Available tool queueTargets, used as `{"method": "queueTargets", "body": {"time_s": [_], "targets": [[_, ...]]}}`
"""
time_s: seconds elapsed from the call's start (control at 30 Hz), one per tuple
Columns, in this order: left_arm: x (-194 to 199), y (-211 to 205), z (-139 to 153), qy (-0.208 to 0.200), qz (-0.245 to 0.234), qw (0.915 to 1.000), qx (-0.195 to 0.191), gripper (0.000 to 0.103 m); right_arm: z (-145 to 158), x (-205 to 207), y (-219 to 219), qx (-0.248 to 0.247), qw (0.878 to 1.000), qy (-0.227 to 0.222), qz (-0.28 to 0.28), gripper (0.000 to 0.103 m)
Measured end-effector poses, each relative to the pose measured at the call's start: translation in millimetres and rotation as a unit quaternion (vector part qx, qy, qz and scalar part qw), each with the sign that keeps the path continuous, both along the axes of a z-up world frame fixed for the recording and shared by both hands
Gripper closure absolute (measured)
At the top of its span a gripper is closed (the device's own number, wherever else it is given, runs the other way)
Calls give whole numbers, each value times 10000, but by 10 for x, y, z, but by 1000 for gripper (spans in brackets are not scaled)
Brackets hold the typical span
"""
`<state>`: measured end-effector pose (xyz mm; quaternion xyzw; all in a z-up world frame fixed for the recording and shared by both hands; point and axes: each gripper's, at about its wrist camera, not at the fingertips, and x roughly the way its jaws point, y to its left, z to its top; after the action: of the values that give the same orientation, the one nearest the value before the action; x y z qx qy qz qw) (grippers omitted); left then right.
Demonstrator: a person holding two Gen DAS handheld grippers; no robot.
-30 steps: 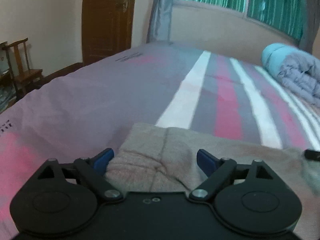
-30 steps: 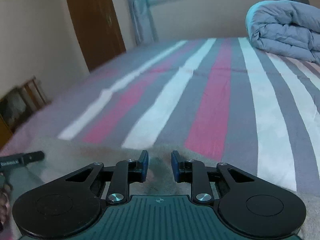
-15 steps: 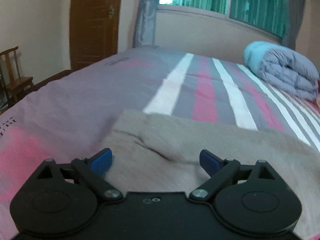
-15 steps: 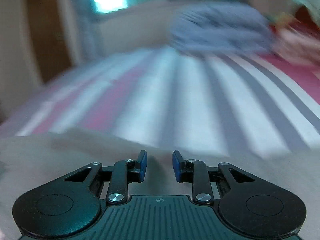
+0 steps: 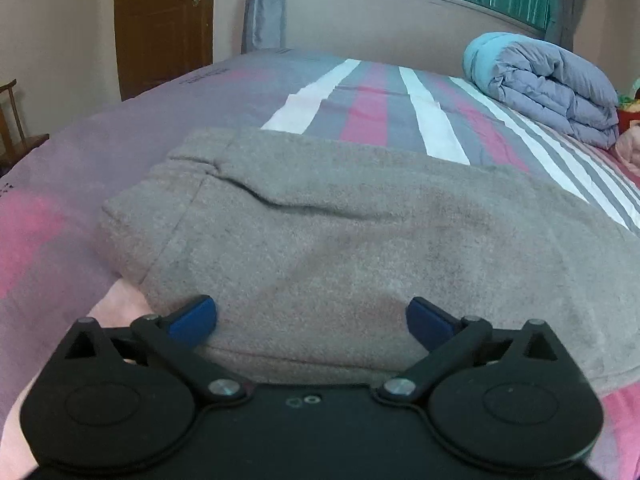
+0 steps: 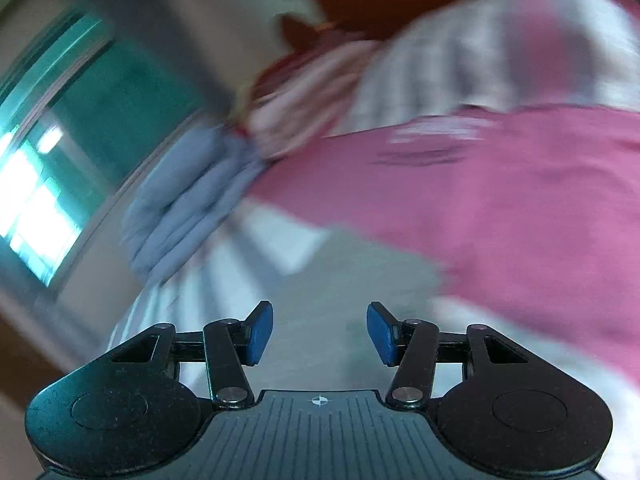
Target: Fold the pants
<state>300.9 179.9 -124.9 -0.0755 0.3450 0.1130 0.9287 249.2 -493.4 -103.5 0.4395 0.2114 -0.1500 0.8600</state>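
Grey pants (image 5: 360, 232) are laid on striped bed (image 5: 372, 112), duvet (image 5: 548, 88) at far-right edge. Left gripper (image 5: 311, 316) and right gripper (image 6: 320, 332) jaws just opened, nothing gripped.

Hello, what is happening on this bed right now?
A person is folding grey fleece pants on the striped bedsheet, one gripper in each hand. The left gripper, open wide, hovers over the pants and grips nothing. The right gripper, its jaws just opening with nothing between them, shows only a blurred view.
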Motion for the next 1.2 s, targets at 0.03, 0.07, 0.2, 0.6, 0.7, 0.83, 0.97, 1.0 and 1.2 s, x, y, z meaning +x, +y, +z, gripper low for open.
{"method": "queueTargets", "body": {"time_s": [0.03, 0.07, 0.2, 0.6, 0.7, 0.83, 0.97, 1.0, 1.2], "targets": [[8, 10, -5, 14, 11, 10000, -25, 6, -58, -81, -123, 203, 9997, -5, -148, 50], [15, 17, -7, 32, 9, 10000, -30, 6, -70, -156, -228, 355, 9991, -17, -251, 50], [-5, 18, -16, 12, -16, 10000, -9, 6, -228, -252, -448, 946, 9948, -6, -364, 50], [-51, -57, -52, -66, 52, 9998, 155, 6, -458, 39, -674, 1436, 9893, -250, 86, 50], [-59, -68, -63, -91, 64, 9998, 183, 6, -487, -59, -688, 1455, 9883, -368, 265, 50], [-71, -93, -77, -163, 99, 9995, 244, 6, -492, -81, -609, 1100, 9904, -353, 754, 50], [-139, -80, -88, -349, 112, 9991, 194, 6, -578, 110, -649, 1233, 9875, -437, 877, 54], [-155, -89, -89, -367, 128, 9990, 203, 6, -615, 169, -674, 1295, 9869, -441, 852, 67], [-189, -125, -61, -442, 189, 9984, 311, 6, -689, 284, -693, 1265, 9886, -252, 775, 88]]}}
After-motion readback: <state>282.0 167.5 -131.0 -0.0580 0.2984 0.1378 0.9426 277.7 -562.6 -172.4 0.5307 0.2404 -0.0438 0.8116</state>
